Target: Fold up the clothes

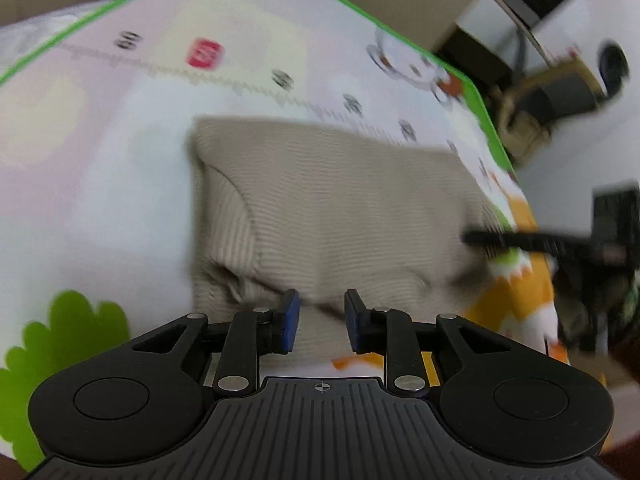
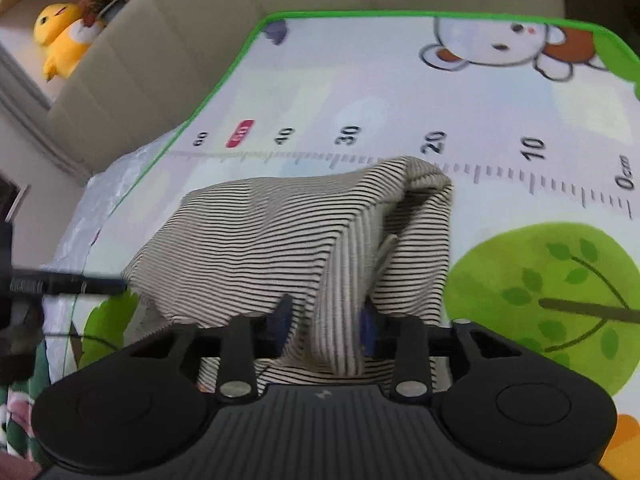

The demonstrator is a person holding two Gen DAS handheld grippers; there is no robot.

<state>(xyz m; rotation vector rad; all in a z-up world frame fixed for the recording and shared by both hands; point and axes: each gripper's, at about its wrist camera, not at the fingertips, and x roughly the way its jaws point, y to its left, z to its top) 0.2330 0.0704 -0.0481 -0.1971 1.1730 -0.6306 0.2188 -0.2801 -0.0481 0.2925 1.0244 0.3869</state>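
A beige garment with thin black stripes (image 1: 328, 208) lies folded on the cartoon play mat (image 1: 100, 152). My left gripper (image 1: 322, 320) is open and empty, its blue pads just at the garment's near edge. In the right wrist view the striped garment (image 2: 280, 232) is lifted and draped. My right gripper (image 2: 326, 324) is shut on a bunched fold of it that hangs between the blue pads. The other gripper shows blurred at the right of the left wrist view (image 1: 560, 244).
The mat has a green border (image 2: 224, 76) and a printed ruler (image 2: 500, 176). A beige sofa (image 2: 200, 40) stands behind it with a yellow plush toy (image 2: 60, 40) on a ledge. Chairs and dark furniture (image 1: 552, 92) stand off the mat at right.
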